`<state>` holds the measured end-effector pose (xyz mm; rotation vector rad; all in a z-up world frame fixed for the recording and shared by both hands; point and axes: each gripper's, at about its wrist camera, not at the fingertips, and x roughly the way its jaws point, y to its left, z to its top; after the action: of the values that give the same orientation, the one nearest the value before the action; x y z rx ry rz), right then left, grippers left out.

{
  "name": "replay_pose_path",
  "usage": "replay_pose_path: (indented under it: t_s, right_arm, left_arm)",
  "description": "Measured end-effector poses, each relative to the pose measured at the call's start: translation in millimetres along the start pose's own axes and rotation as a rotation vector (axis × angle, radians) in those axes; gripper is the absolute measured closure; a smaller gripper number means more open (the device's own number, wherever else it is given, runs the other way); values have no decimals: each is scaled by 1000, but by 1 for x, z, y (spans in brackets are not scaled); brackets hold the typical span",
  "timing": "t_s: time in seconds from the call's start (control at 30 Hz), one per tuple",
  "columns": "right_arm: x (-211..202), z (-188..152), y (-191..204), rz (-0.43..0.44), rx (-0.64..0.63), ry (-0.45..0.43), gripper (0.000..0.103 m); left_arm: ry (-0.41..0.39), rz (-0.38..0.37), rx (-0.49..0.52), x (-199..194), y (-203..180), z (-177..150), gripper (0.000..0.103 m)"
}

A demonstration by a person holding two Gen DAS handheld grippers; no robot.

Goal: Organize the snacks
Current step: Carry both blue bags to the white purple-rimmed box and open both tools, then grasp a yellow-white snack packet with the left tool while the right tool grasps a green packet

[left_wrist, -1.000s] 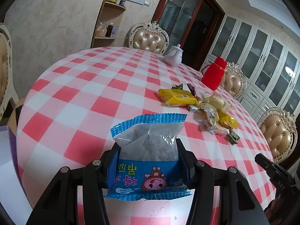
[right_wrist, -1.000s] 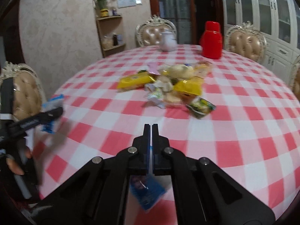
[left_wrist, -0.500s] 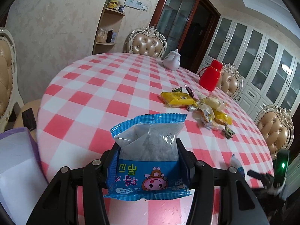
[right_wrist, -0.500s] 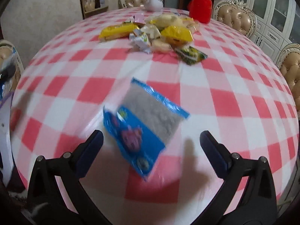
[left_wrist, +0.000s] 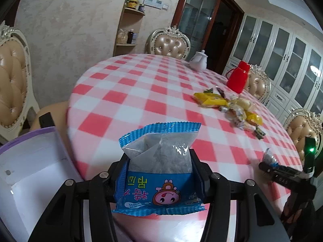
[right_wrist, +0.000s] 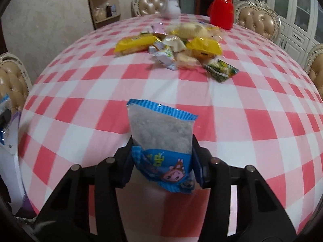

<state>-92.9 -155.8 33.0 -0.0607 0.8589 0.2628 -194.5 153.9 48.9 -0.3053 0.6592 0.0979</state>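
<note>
Over checkered table (left_wrist: 129, 92), L gripper (left_wrist: 159, 173) clamped on blue snack pkt (left_wrist: 159, 161), white bin (left_wrist: 30, 173) beside. R gripper (right_wrist: 161, 157) jaws closing, pads on 2nd blue pkt (right_wrist: 161, 137); snack pile (right_wrist: 177, 48) further back.

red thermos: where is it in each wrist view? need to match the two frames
Left wrist: red thermos sits at the right, upper-middle, on the far edge of the table, beyond the snack pile.
Right wrist: red thermos is at the top, right of centre, behind the snack pile.
Shared landmark: the white teapot stands to the thermos's left in both.
</note>
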Motion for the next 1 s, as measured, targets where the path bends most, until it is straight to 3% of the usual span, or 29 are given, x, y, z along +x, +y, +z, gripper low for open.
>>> replay_pose_path:
  t_s: [0.2,0.43,0.6,0.73,0.83,0.9,1.0]
  right_arm:
    - [-12,7,60,113,-103,-33,51]
    - [-27,-5,176,372,-303,-22,51]
    - [-36,-35,261,553,-467,50,51]
    - [-32,-62,307,652,-551,129,48]
    - [-32,-72,324,726,-581,159,41]
    - [-34,-71,319,776,-548,160,33]
    - [-38,-59,293,815,-477,113,31]
  left_arm:
    - [12,63,-10,-12,24,-6,49]
    - [7,190,-62,-39,63,-2,49]
    - [0,296,-150,-62,104,1,49]
    - [-19,376,-239,-79,138,0,48]
    - [-69,444,-310,-95,152,0,37]
    - [-133,485,-330,-107,154,1,15]
    - [-234,508,-303,-116,139,3,12]
